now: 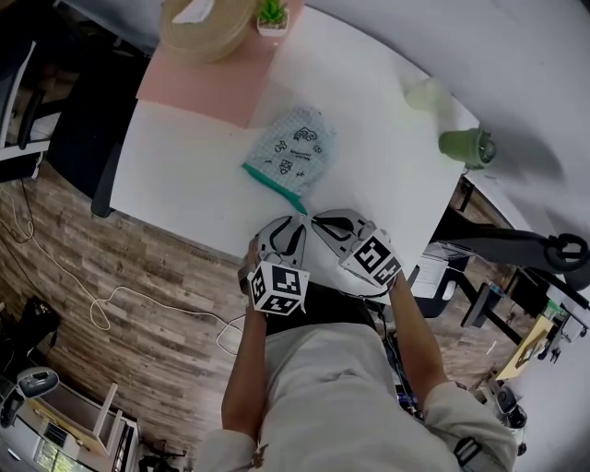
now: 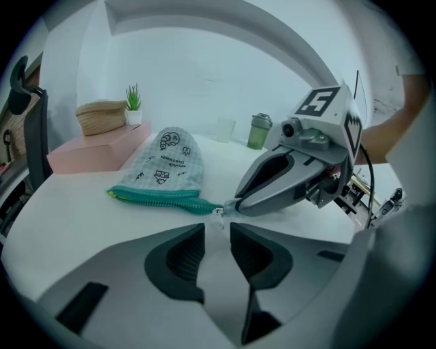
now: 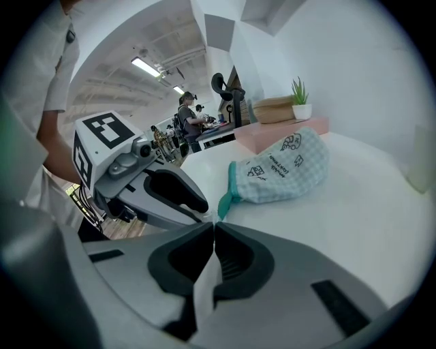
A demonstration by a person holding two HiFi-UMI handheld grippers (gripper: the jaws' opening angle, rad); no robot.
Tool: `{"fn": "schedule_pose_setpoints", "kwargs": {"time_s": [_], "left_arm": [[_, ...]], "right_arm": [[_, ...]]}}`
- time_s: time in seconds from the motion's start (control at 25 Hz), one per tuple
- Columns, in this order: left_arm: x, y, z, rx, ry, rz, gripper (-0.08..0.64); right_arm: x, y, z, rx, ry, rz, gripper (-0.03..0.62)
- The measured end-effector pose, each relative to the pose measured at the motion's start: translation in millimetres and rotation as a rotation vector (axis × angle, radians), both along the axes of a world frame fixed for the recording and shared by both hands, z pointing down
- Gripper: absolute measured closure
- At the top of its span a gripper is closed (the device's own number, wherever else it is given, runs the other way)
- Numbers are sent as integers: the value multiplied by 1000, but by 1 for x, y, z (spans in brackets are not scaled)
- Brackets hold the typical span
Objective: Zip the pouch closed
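A pale checked pouch lies flat on the white table. Its teal zipper faces me. Both grippers meet at the zipper's near end, by the table's front edge. My right gripper is shut, and the teal zipper end runs into its tips. The small metal pull hangs just ahead of my left gripper. A gap shows between the left jaws, and the pads do not press on the pull.
A pink mat at the table's far left carries a woven basket and a small potted plant. A green tumbler and a pale cup stand far right. A dark office chair is left of the table.
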State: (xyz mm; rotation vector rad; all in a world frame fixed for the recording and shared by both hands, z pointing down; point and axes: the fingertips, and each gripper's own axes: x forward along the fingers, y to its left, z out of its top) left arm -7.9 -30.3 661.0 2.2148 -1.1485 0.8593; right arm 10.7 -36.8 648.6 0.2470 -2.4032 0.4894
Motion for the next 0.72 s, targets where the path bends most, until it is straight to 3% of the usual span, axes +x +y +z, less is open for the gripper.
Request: {"fn": "schedule_pose_setpoints", "kwargs": {"time_s": [0.24, 0.48, 0.56, 0.72], "left_arm": [[6, -2, 1, 3, -22, 15, 422], [1, -9, 5, 11, -72, 11, 491], [1, -9, 5, 8, -75, 30, 540], [7, -6, 4, 4, -67, 89, 560]], "right_arm": [[0, 0, 0, 4, 3, -2, 583], [-1, 1, 0, 4, 3, 1, 583], [0, 1, 1, 5, 4, 3, 583], [2, 0, 1, 4, 10, 26, 586]]}}
